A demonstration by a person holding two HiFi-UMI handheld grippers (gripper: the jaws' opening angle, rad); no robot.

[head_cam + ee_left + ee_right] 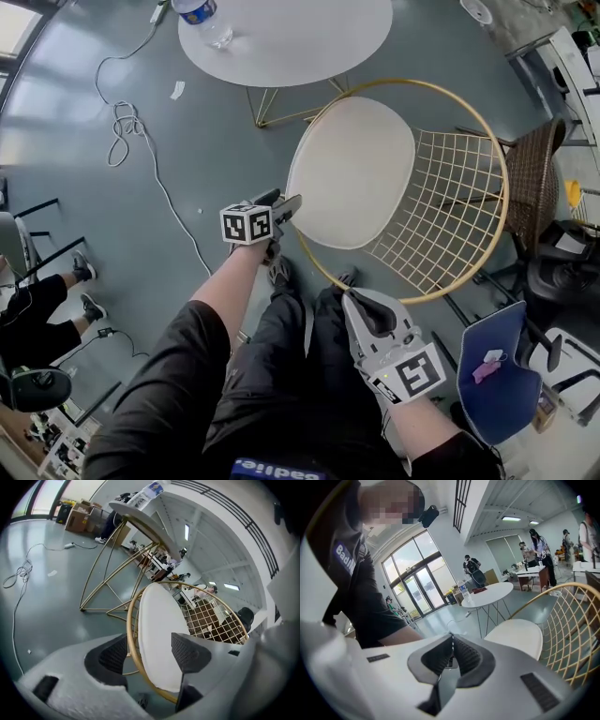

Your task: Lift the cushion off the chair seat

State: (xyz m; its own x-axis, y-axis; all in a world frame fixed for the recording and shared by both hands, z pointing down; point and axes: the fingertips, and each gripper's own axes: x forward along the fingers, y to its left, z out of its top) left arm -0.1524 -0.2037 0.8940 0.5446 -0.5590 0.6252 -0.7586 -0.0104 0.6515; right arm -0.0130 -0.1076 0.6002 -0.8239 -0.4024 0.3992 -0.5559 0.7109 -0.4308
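A round white cushion point(352, 173) lies on the seat of a gold wire chair point(455, 202). My left gripper point(286, 204) is at the cushion's near left edge and stands open. In the left gripper view the cushion point(159, 630) and the gold rim point(132, 634) sit between the spread jaws of the left gripper point(150, 651), and the pads do not press on them. My right gripper point(361, 305) is shut with nothing in it, held low over the person's lap, short of the chair. The right gripper point(451, 656) looks toward the cushion point(518, 637).
A white round table point(281, 37) with a water bottle point(204, 21) stands beyond the chair. A cable point(127, 122) trails over the grey floor at left. A blue chair point(497, 370) and a wicker chair point(534, 178) stand at right. A seated person's legs point(37, 300) show at far left.
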